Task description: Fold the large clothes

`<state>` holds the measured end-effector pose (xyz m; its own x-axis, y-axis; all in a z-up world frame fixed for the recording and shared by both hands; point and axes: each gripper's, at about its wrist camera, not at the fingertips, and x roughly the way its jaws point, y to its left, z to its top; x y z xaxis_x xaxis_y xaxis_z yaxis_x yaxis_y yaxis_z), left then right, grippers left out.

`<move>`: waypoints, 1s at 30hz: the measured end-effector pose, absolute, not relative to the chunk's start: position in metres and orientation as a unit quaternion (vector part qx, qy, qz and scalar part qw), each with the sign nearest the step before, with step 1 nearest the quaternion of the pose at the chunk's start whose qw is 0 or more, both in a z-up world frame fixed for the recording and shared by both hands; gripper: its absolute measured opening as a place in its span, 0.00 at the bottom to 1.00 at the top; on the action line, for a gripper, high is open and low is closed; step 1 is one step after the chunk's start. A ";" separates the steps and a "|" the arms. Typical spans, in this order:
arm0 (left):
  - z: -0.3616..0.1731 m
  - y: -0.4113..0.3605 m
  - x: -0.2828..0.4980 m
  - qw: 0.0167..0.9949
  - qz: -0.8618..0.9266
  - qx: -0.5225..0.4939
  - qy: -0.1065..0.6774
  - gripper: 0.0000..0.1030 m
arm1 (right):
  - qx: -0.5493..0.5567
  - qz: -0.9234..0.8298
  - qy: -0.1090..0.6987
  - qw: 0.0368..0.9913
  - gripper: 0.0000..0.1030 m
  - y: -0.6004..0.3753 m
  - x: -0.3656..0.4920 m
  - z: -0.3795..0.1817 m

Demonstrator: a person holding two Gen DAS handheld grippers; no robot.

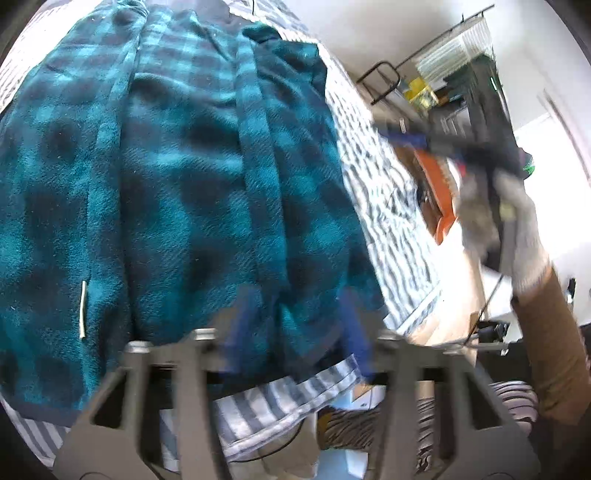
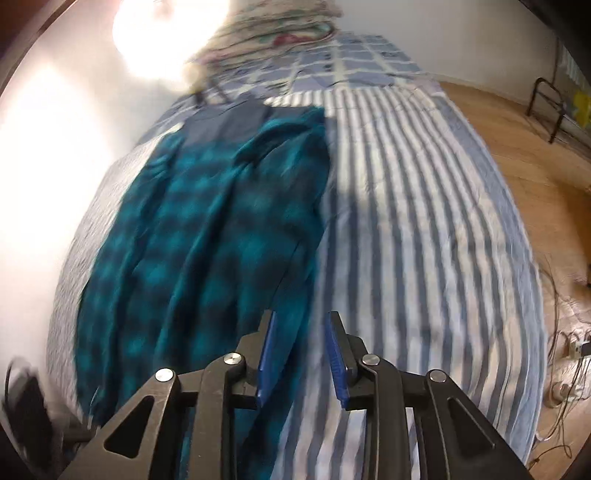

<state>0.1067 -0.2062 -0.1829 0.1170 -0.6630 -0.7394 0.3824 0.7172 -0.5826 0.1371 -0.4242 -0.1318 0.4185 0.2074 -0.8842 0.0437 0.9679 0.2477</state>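
A large teal and dark plaid fleece garment (image 1: 177,177) lies spread lengthwise on a bed with a blue and white striped sheet (image 1: 388,177). It also shows in the right wrist view (image 2: 207,236). My left gripper (image 1: 295,325) is open and blurred, just above the garment's near hem, holding nothing. My right gripper (image 2: 301,350) is open and empty, above the garment's right edge where it meets the striped sheet (image 2: 424,240). The right gripper also shows in the left wrist view (image 1: 461,147), held in a gloved hand off the bed's right side.
A heap of patterned bedding (image 2: 273,33) lies at the bed's far end. A wooden floor (image 2: 528,155) runs along the right, with a black metal rack (image 2: 546,99) and cables (image 2: 565,354). A white wall (image 2: 74,147) is close on the left.
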 end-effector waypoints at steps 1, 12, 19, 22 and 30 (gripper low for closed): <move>-0.182 -0.208 0.107 0.737 -0.354 -0.119 0.563 0.53 | 0.122 0.053 0.542 0.829 0.29 -0.420 0.127 -0.134; -0.165 -0.222 0.066 0.755 -0.383 -0.030 0.531 0.53 | 0.175 0.095 0.571 0.796 0.31 -0.368 0.012 -0.177; -0.176 -0.253 0.041 0.782 -0.373 0.103 0.488 0.04 | 0.188 0.098 0.554 0.805 0.43 -0.364 -0.028 -0.187; -0.185 -0.248 0.049 0.778 -0.367 0.081 0.503 0.01 | 0.158 0.085 0.552 0.814 0.44 -0.354 -0.034 -0.191; -0.162 -0.200 0.050 0.803 -0.347 -0.002 0.485 0.00 | 0.094 0.087 0.521 0.844 0.38 -0.327 -0.032 -0.178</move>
